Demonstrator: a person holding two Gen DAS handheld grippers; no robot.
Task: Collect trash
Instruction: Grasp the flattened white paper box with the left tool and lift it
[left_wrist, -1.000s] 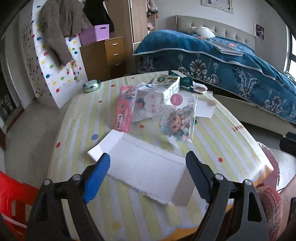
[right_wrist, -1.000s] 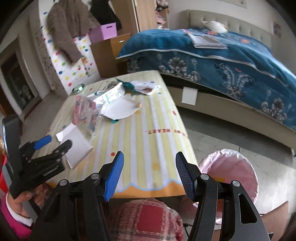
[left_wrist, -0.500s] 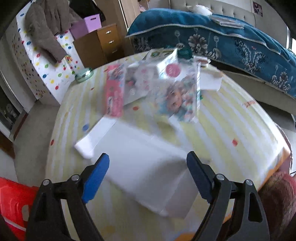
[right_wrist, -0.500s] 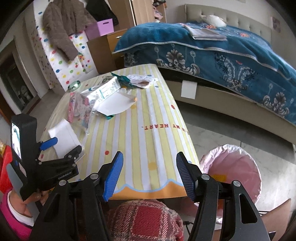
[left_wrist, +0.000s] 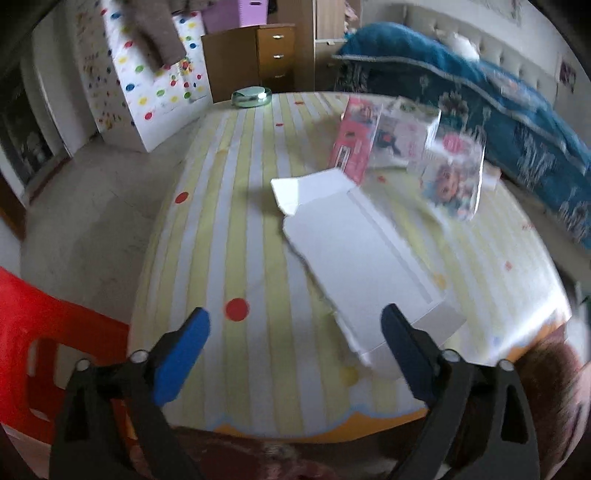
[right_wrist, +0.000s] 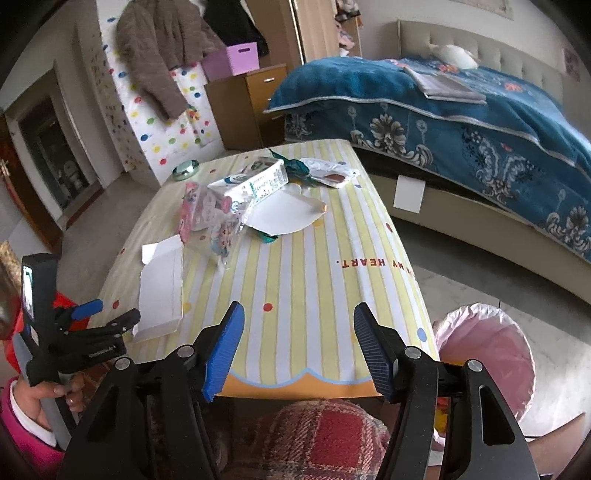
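Right wrist view takes in things the other misses: the pink-lined trash bin (right_wrist: 487, 354) on the floor just past the counter's (right_wrist: 314, 295) near right corner, a white plate-shaped paper (right_wrist: 284, 214), a printed carton (right_wrist: 255, 182) and crumpled wrappers (right_wrist: 325, 173) toward the far end. From this angle the bin's contents cannot be made out. It also shows the left claw (right_wrist: 110, 314) from the side, held in a hand (right_wrist: 55, 391) with a pink sleeve, its lower finger touching or just over the near end of the flattened white cardboard box (right_wrist: 162, 284).

The left wrist view, blurred, adds a red chair (left_wrist: 40, 350) beside the counter and a closer look at the doll packaging (left_wrist: 450, 177) and pink package (left_wrist: 354, 140) beyond the cardboard box (left_wrist: 362, 266).

The left claw (left_wrist: 295, 332) has just been opening and stands very wide, gripping nothing; the box's near corner lies by its right finger. The right claw (right_wrist: 299, 339) hangs over the near counter edge, roughly half spread and empty.
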